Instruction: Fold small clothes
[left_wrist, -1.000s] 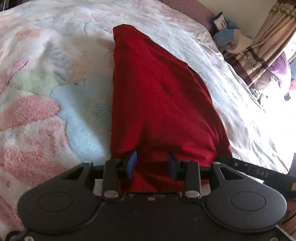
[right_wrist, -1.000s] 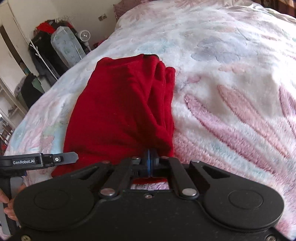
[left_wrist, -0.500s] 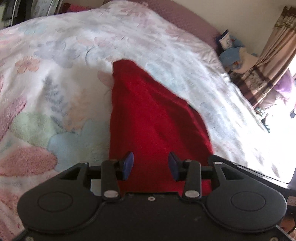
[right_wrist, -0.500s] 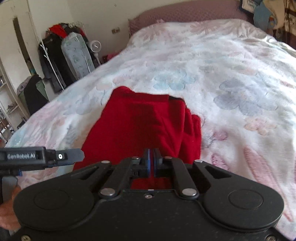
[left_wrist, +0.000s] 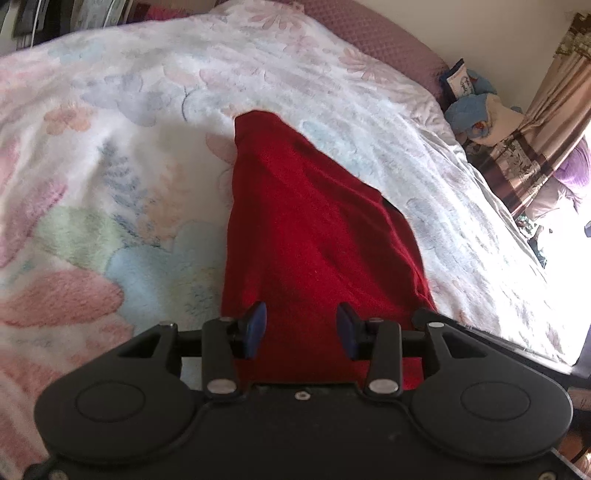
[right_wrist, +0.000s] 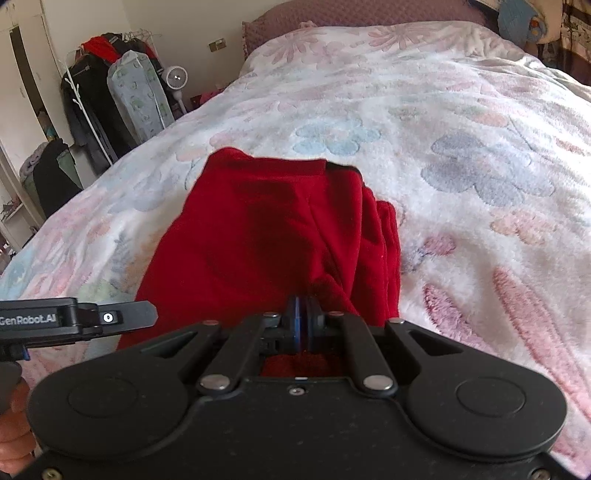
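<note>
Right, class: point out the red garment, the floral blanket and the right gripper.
red garment (left_wrist: 314, 236), left wrist view, middle of the cloth.
floral blanket (right_wrist: 480, 166), right wrist view, bare patch.
right gripper (right_wrist: 303, 321), right wrist view, between fingertips.

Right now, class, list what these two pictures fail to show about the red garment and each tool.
- Left wrist view: the red garment's near edge, hidden under the open left tool.
- Right wrist view: how much cloth the shut right tool pinches, hidden by its fingers.
- Both views: the garment's type; it is folded.
</note>
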